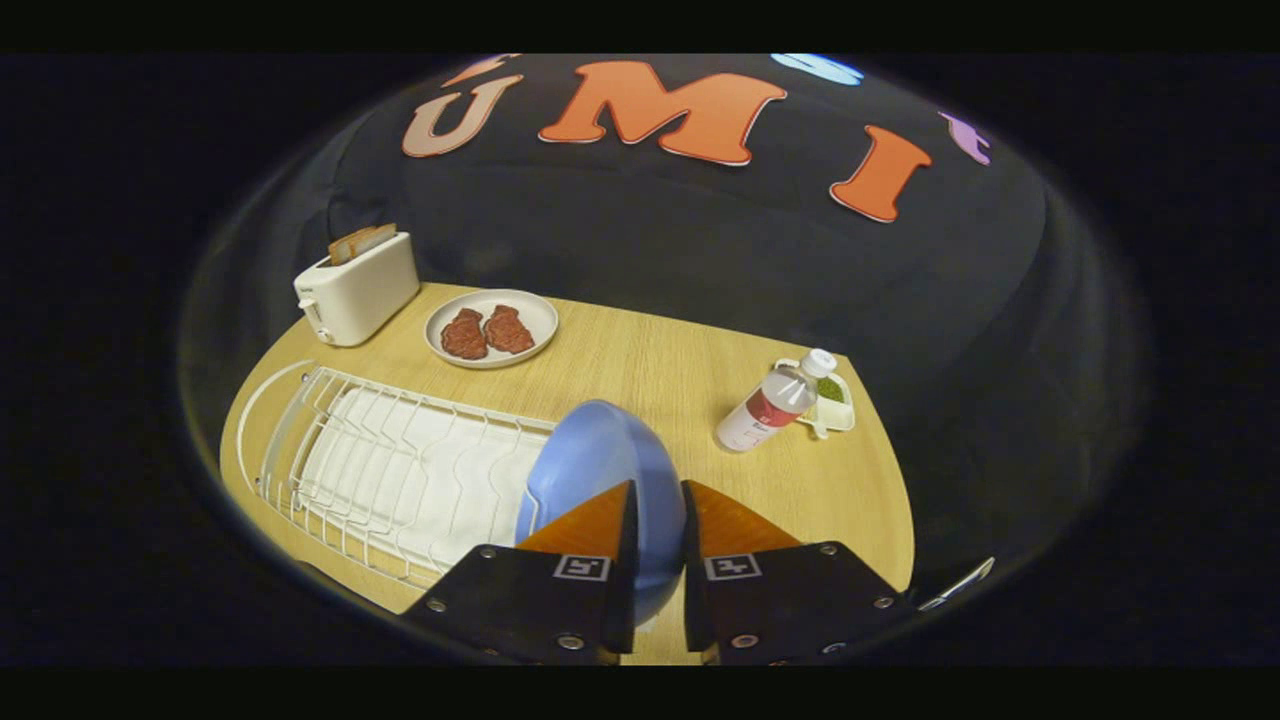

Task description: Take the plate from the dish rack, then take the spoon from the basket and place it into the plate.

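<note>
Gripper (658, 500) clamps one blue plate (590, 465) beside one dish rack (390, 465); two meat pieces (487, 332) beyond.

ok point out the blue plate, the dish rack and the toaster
blue plate (590, 455): gripper view, its upper face above the tool's fingers
dish rack (400, 470): gripper view, wire ribs mid-rack
toaster (360, 285): gripper view, its side wall

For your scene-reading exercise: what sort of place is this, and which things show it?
Probably a mock kitchen counter: a toaster, a wire dish rack and a blue plate gripped edge-on by the gripper, all on a wooden table.
</note>
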Demonstrator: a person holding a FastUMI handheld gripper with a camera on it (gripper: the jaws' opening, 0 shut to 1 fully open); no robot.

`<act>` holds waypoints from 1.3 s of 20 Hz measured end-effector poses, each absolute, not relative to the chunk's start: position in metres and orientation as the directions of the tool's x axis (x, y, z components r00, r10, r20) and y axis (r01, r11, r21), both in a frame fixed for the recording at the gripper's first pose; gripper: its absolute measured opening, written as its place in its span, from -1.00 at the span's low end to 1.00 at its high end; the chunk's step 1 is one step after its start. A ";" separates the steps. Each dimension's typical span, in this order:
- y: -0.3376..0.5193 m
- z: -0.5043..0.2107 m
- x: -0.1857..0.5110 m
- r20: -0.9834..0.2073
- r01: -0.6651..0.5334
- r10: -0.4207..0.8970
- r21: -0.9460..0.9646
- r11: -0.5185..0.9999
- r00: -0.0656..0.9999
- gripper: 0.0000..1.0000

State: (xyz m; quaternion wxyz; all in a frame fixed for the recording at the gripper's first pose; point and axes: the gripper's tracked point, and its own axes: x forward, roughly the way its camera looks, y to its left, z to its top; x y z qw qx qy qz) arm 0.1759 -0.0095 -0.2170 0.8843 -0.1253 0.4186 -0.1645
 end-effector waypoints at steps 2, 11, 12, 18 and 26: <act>-0.009 -0.210 0.178 -0.678 0.177 -0.416 -0.395 0.902 0.606 -0.63; 0.010 -0.163 0.159 -0.607 0.122 -0.387 -0.432 0.894 0.694 -0.63; 0.013 -0.157 0.152 -0.609 0.115 -0.369 -0.414 0.903 0.702 -0.63; 0.018 -0.136 0.101 -0.618 0.092 -0.292 -0.335 0.938 0.730 -0.63; 0.010 -0.164 0.025 -0.623 0.081 -0.214 -0.236 0.968 0.752 -0.63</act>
